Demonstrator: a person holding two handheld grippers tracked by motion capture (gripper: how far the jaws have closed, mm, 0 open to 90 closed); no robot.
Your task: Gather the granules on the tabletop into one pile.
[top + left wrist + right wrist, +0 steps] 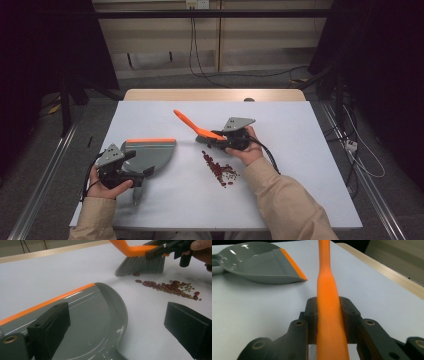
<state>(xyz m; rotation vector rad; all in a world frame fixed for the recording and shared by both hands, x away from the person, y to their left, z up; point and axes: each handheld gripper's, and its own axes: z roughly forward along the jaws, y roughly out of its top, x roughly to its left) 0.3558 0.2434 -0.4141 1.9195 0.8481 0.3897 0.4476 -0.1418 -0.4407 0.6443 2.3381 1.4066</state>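
Orange-handled brush point(197, 128) tilted, grey bristles on table beside scattered red beans point(220, 169); grey orange-lipped dustpan point(150, 151) lies flat nearby.

Right gripper point(216, 141) fingers clamped; left gripper point(136, 176) fingers spread.

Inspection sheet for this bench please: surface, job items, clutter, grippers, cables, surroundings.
Surface: white tabletop, wooden strip along its far edge.
Job items: orange-handled brush, grey bristles down beside the beans; red and green beans scattered in a short trail; grey dustpan with orange lip, lying flat left of the beans.
Clutter: nothing seen.
Grippers: right gripper shut on the brush handle; left gripper jaws wide apart above the dustpan, gripping nothing.
Cables: one trails from each gripper; more cables on the floor behind the table.
Surroundings: dark frame, pale wall panels.
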